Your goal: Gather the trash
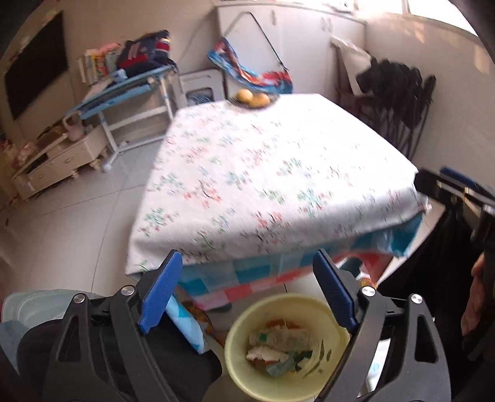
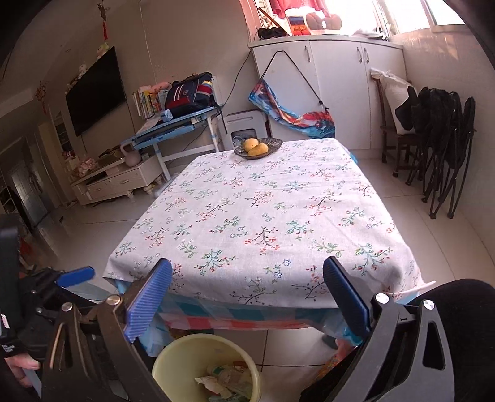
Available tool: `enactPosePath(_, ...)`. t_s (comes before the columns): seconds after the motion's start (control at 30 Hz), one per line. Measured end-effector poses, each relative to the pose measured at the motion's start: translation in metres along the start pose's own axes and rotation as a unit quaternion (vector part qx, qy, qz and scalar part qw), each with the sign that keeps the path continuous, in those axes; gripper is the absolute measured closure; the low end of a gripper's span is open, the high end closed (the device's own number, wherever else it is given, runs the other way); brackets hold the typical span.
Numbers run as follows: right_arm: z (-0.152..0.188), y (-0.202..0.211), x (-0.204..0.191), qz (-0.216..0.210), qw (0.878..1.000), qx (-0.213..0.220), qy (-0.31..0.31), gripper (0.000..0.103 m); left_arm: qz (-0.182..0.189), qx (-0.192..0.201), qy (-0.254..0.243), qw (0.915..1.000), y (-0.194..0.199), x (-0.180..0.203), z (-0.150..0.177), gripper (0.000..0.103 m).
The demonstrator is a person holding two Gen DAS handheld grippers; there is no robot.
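nearest, the yellow bin [image 2: 206, 368] sits on the floor below the surface's edge, with crumpled wrappers [image 2: 224, 383] already inside it — both the left tool [image 1: 247, 292] and the right tool [image 2: 247, 297] hang over it spread wide, nothing between the pads. the drop step looks done. beyond, the flowered surface [image 2: 263, 216] shows no litter, only a fruit dish [image 2: 258, 147] at the far end — next calls for scanning for leftovers

- A table [image 2: 263, 216] under a flowered cloth fills the middle, on a pale tiled floor [image 2: 448, 247].
- White cupboards [image 2: 334, 86] line the far wall, below a bright window [image 2: 399, 15].
- A dark television [image 2: 96, 92] hangs on the left wall, above a low cream cabinet [image 2: 117, 182].
- Black folding chairs [image 2: 445, 148] lean against the right wall.
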State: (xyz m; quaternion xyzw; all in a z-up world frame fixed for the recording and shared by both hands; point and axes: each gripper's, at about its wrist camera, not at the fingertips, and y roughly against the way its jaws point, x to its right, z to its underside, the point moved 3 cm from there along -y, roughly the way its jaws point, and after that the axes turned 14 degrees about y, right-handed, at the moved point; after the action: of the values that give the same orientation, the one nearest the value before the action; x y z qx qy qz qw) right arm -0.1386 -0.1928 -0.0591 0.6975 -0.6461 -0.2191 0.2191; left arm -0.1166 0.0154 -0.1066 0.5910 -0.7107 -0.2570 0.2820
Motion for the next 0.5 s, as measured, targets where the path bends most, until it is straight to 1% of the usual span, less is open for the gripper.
enactPosePath(0.1, -0.004, -0.001, 0.001, 0.043, 0.999, -0.002, 0.011, 0.008, -0.019, 0.049, 0.041, 0.9978, 0.011, -0.010, -0.015, 0.014)
enactPosePath(0.23, -0.008, 0.001, -0.002, 0.058, 0.998, 0.005, 0.023, 0.008, -0.037, 0.096, 0.063, 0.9927, 0.020, -0.014, -0.028, 0.009)
enactPosePath(0.37, -0.012, 0.006, -0.005, 0.076, 0.996, 0.017, 0.045, 0.008, -0.047, 0.117, 0.076, 0.9890, 0.024, -0.014, -0.035, 0.007)
enactPosePath(0.5, -0.015, 0.012, -0.005, 0.092, 0.994, 0.027, 0.056, 0.007, -0.052, 0.122, 0.088, 0.9873, 0.022, -0.012, -0.039, 0.007)
